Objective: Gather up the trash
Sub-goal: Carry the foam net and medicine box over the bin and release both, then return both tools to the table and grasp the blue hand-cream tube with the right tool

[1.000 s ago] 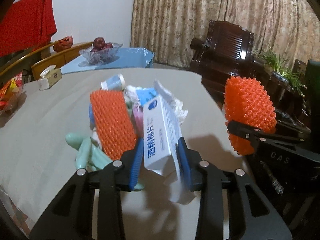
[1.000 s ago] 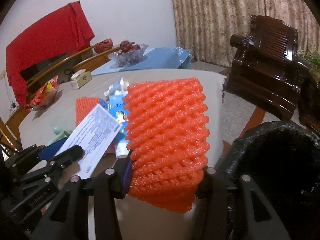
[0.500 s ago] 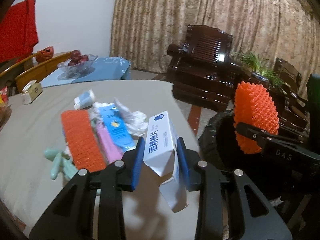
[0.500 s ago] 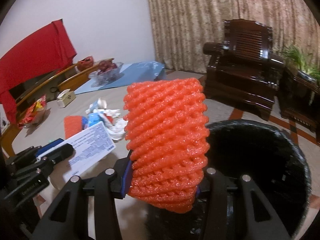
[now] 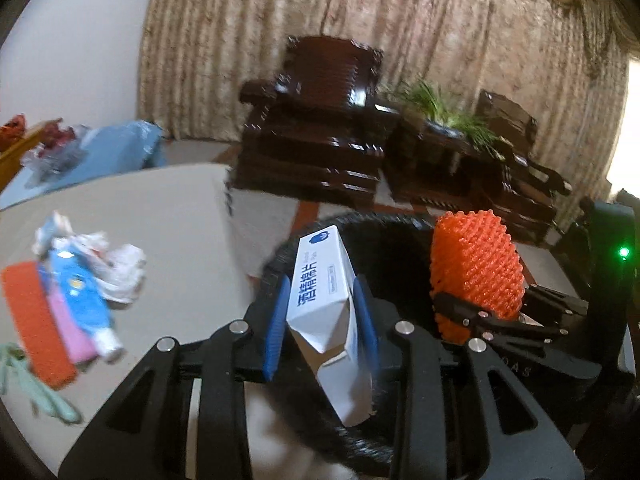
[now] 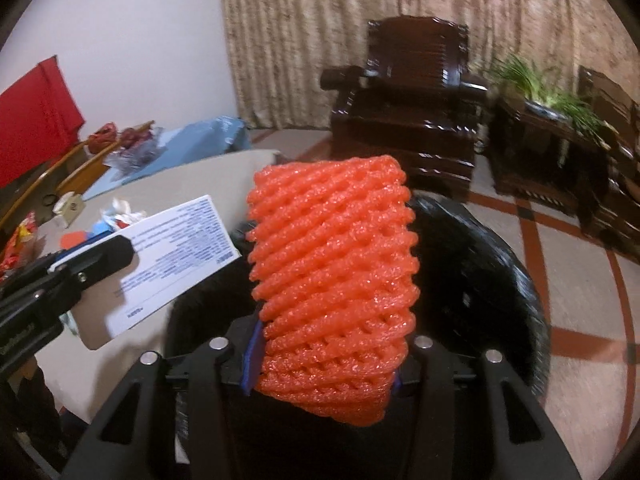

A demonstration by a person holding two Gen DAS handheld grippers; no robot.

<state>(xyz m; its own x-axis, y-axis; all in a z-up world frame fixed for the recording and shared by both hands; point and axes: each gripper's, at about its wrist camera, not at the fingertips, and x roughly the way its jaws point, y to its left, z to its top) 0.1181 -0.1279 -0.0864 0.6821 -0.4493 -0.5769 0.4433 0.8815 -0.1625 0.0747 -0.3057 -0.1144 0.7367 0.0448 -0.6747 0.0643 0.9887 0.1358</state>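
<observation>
My left gripper (image 5: 320, 286) is shut on a white carton (image 5: 318, 312) with blue print, and holds it tilted over the rim of a black bag-lined bin (image 5: 394, 248). To its right, my right gripper (image 6: 324, 364) holds an orange foam net (image 6: 332, 272) upright between its pads, above the bin's mouth (image 6: 480, 276). Its jaws are opening, and the net still sits between them. The same net (image 5: 476, 268) and the right gripper (image 5: 464, 316) show in the left wrist view. In the right wrist view, the left gripper (image 6: 96, 258) and carton (image 6: 176, 252) show at the left.
On the beige table (image 5: 180, 216), left of the bin, lie a flat orange foam net (image 5: 32, 320), a blue tube (image 5: 80, 296), crumpled tissue (image 5: 120, 268) and a pale green glove (image 5: 36, 392). Dark wooden armchairs (image 5: 320, 132) and a plant (image 5: 452, 112) stand beyond.
Both grippers swung right, off the table's trash pile, and now hang over the black bin. Each keeps its item; the carton and the net have come above the bin's mouth.
</observation>
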